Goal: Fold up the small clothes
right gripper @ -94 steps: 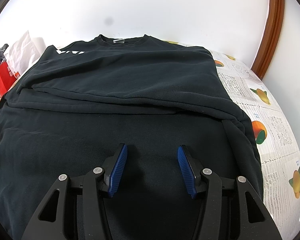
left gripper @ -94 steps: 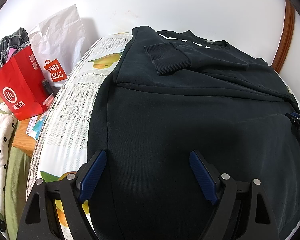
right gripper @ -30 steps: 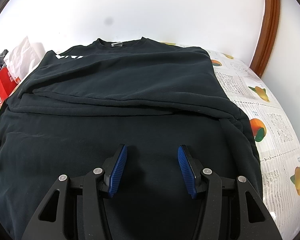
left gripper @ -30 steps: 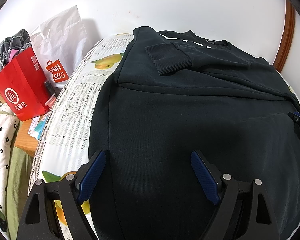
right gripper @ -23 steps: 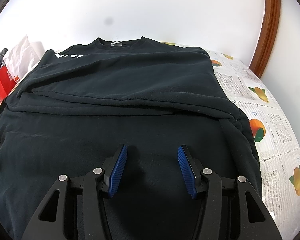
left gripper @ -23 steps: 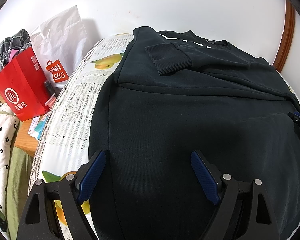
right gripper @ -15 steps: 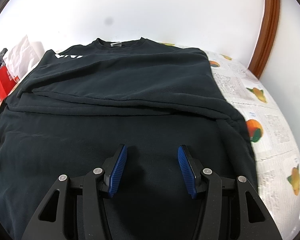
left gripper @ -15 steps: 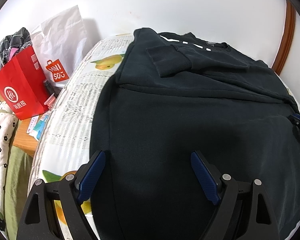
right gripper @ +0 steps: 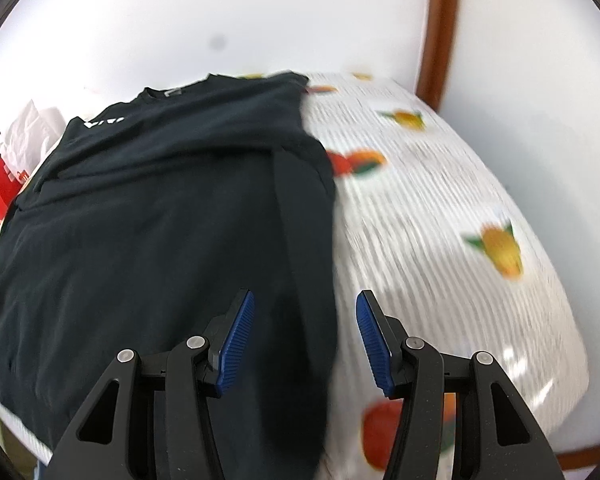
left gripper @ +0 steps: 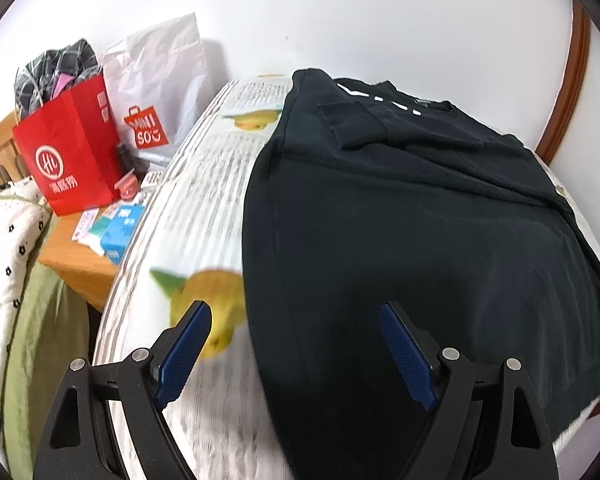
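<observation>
A black sweatshirt (left gripper: 420,232) lies flat on the white fruit-print bed cover (left gripper: 204,200), collar at the far end and one sleeve cuff (left gripper: 340,128) folded across its chest. My left gripper (left gripper: 296,344) is open and empty above the sweatshirt's left side edge. In the right wrist view the sweatshirt (right gripper: 160,220) fills the left half. My right gripper (right gripper: 306,332) is open and empty above its right side edge, where a sleeve strip (right gripper: 296,240) lies along the body.
A red paper bag (left gripper: 72,152) and a white shopping bag (left gripper: 156,92) stand on a wooden side table (left gripper: 80,256) left of the bed. The white wall and a brown wooden frame (right gripper: 436,32) are behind. The bed cover (right gripper: 440,232) is bare to the right.
Both grippers have pulled back and swung outward: the left one toward the sweatshirt's left edge, the right one toward its right edge. Both views are motion-blurred. The sweatshirt has not moved.
</observation>
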